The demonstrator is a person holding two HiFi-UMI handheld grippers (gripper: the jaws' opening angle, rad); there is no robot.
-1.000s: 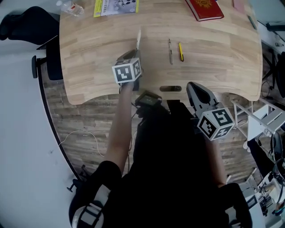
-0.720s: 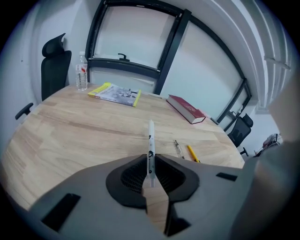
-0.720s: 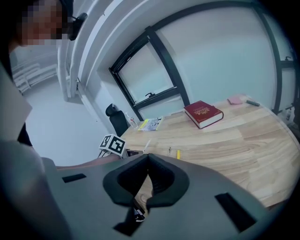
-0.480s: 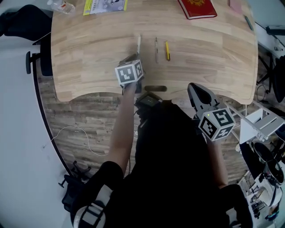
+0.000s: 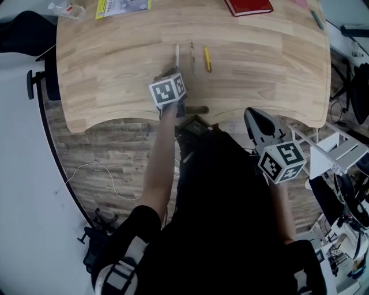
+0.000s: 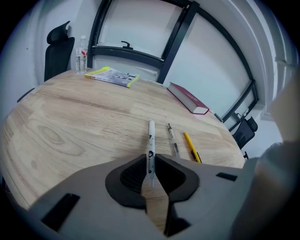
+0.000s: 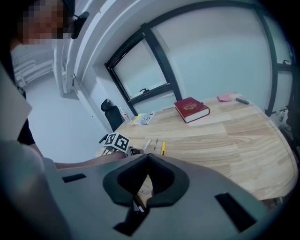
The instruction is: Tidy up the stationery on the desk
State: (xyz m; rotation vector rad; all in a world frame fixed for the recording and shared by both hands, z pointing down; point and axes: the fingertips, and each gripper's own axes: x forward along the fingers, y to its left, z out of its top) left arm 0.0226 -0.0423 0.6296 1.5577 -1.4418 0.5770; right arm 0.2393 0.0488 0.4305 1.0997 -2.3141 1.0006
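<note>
A white pen [image 6: 150, 140] lies along the wooden desk [image 5: 109, 69], and my left gripper [image 6: 150, 161] is shut on its near end. Close to its right lie a clear grey pen [image 6: 172, 139] and a yellow pen [image 6: 191, 146], all roughly parallel. In the head view the white pen [image 5: 177, 55], grey pen [image 5: 192, 57] and yellow pen [image 5: 207, 59] sit just beyond the left gripper [image 5: 172, 73]. My right gripper [image 5: 258, 122] hangs off the desk's front edge over the person's body. Its jaws [image 7: 147, 155] are shut with nothing in them.
A red book [image 5: 248, 6] lies at the far right of the desk, a yellow booklet [image 6: 112, 76] and a water bottle [image 6: 81, 60] at the far left. A black chair [image 6: 58, 47] stands beyond the left edge. White racks [image 5: 337, 152] stand right of the person.
The left gripper has brought the white pen rightward, so it now lies close beside the grey and yellow pens. The right gripper has hardly moved.
</note>
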